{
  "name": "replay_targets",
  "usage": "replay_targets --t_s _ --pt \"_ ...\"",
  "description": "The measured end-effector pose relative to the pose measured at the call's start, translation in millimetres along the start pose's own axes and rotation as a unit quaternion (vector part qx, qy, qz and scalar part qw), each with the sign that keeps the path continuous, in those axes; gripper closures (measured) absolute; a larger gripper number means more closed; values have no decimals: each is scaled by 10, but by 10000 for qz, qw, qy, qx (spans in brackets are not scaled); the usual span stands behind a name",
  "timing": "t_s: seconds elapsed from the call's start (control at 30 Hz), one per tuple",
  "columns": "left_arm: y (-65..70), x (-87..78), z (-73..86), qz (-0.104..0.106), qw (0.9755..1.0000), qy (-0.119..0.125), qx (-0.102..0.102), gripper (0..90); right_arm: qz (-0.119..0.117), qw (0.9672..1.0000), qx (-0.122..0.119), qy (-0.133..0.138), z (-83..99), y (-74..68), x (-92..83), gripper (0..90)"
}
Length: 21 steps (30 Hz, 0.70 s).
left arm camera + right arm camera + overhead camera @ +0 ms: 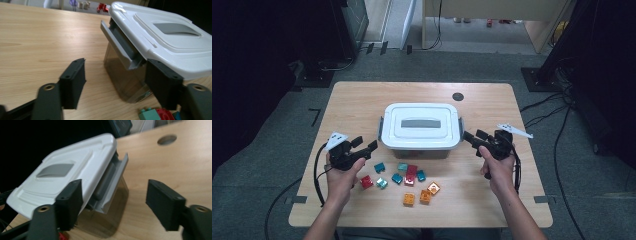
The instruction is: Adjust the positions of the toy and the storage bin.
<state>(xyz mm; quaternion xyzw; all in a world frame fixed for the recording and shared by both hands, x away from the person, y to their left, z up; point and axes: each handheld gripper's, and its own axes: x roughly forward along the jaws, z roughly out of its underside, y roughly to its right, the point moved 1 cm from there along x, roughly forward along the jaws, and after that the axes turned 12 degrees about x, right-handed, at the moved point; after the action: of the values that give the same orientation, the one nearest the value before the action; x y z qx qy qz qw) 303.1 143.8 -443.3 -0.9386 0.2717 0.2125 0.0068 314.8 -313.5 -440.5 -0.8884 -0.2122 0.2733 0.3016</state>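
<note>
A clear storage box with a white lid (420,125) stands mid-table. A grey latch sits at each end of it. My left gripper (366,143) is open just left of the box, its jaws either side of the left latch (120,47) without pressing it. The right gripper (472,135) is open too, and close to the right latch (112,182), which angles out from the box wall. Nothing is held in either. Small toy blocks lie in front of the box: a red one (366,182), a teal one (379,167), an orange one (409,199) and several more.
The wooden table (362,100) has a round cable hole (457,96) behind the box. Cables trail from both grippers off the near edge. Dark equipment and floor cables surround the table.
</note>
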Motion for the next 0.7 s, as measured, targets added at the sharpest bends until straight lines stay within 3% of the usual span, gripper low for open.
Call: replay_targets --t_s 0.13,0.2,0.27,0.4,0.53,0.6,0.7 --pt "-77 -212 85 -223 9996 136 105 274 93 9986 -422 293 -26 -49 -206 146" --pt "-119 -253 191 -307 9995 9 94 273 125 9967 -712 366 23 -58 -303 146" --pt "-155 -250 337 -428 9989 -154 87 274 305 9949 -893 365 99 -34 -374 145" --pt "-182 -197 599 -662 9961 -550 210 353 812 9915 -1008 138 308 114 -445 145" --pt "-170 -148 737 -568 9949 -807 212 416 1541 9806 -1182 -254 546 320 -435 146" --pt "-130 -107 775 -406 9952 -871 194 449 1760 9767 -1139 -462 640 418 -420 147" --pt "-58 -31 799 -275 9948 -947 237 476 1925 9734 -1051 -665 734 514 -413 147"
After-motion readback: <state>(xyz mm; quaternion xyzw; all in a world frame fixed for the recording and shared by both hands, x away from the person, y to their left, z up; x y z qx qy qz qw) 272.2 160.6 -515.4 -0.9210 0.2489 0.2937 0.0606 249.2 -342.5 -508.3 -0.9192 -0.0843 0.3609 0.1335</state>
